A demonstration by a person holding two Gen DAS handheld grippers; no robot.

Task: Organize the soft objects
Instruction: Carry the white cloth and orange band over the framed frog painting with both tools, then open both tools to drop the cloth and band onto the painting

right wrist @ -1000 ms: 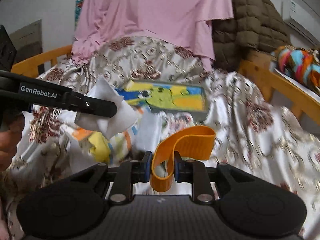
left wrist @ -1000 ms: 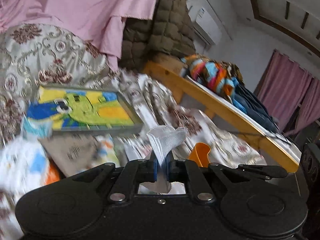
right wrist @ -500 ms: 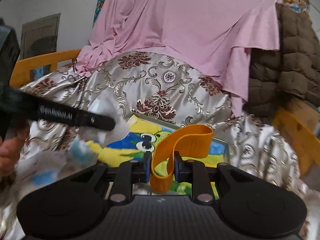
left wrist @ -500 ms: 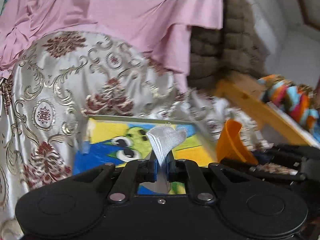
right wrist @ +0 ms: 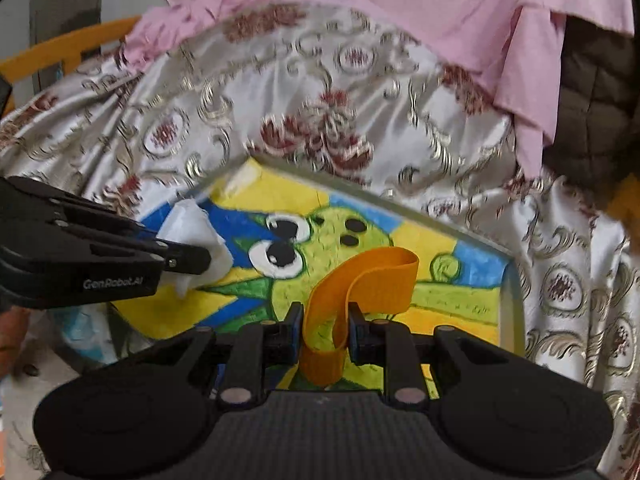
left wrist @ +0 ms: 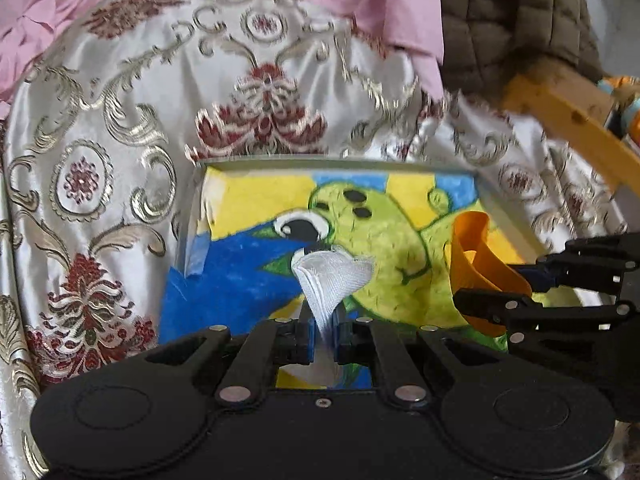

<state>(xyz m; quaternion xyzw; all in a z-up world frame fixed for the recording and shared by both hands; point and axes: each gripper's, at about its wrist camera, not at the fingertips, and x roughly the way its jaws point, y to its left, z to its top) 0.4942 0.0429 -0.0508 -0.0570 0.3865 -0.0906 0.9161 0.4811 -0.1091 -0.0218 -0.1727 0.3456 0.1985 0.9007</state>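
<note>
White gauze-like cloth [left wrist: 332,280] is pinched between the closed jaws of the left gripper [left wrist: 323,338], its folded end fanning up above the fingertips while a tail hangs down behind them. Just to the right in that view, the right gripper [right wrist: 323,334] reaches in from the side, clamped on a loop of orange band [right wrist: 360,292] that curls up and over its fingers — the band's lower end sticks out below the jaws.

Both grippers hang over a shallow tray [left wrist: 192,216] whose floor carries a bright cartoon picture in green, yellow and blue, with big black-and-white eyes. From the right wrist view the left gripper comes in from the left edge, the cloth over the tray's near-left corner; whether it touches the tray floor is hard to say through the blur.

The tray lies on a shiny cream bedspread [right wrist: 280,92] with red and gold flourishes. Behind it hangs a pink sheet [right wrist: 400,4], and beside that — at the right — a brown quilted blanket [left wrist: 516,20] over a wooden rail [left wrist: 576,120].
</note>
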